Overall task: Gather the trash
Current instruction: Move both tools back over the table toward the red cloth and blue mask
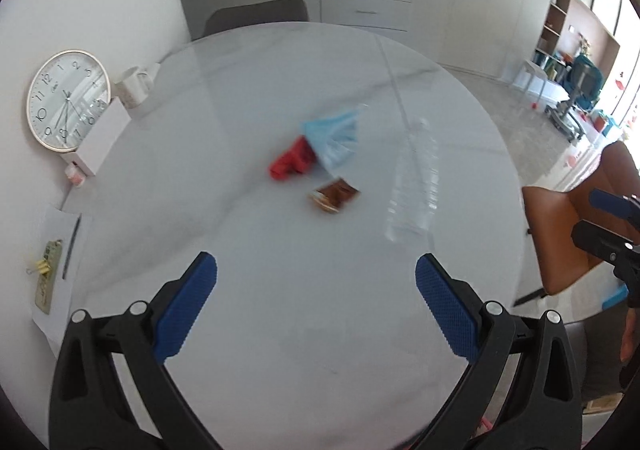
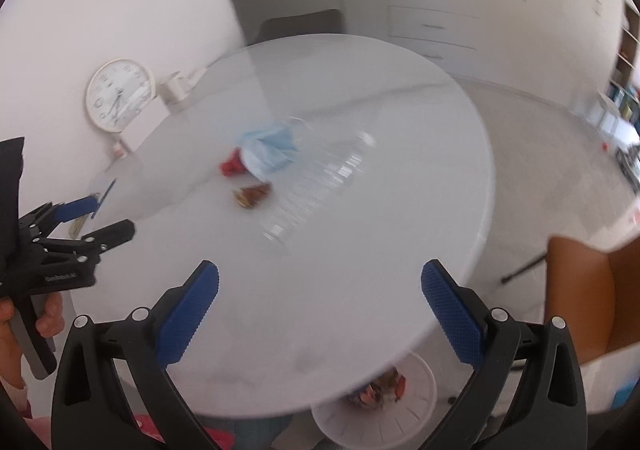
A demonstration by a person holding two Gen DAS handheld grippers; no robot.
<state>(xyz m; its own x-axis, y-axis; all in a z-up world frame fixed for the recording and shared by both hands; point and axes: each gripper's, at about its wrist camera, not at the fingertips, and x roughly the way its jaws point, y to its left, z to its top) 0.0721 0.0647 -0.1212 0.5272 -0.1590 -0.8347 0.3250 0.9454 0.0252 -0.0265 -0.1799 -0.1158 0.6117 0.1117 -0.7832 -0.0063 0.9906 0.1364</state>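
Observation:
On the round white table [image 1: 280, 330] [image 2: 400, 250] lies a small heap of trash: a red crumpled wrapper [image 1: 290, 162] [image 2: 231, 166], a light blue face mask [image 1: 334, 138] [image 2: 268, 152], a brown snack wrapper [image 1: 334, 196] [image 2: 252, 194] and a clear plastic bottle [image 1: 416, 186] [image 2: 316, 186] on its side. My left gripper [image 1: 316, 314] hangs open above the near part of the table, empty. My right gripper [image 2: 320, 314] is open and empty too, over the table's near edge. A white bin [image 2: 384, 406] with trash in it stands on the floor below that edge.
A wall clock [image 1: 68, 100] [image 2: 120, 94], a white mug [image 1: 134, 86], a white box [image 1: 100, 142] and papers with a pen [image 1: 60, 262] sit along the table's left side. A grey chair [image 1: 260, 16] stands behind, a brown chair [image 1: 568, 234] [image 2: 580, 290] at the right.

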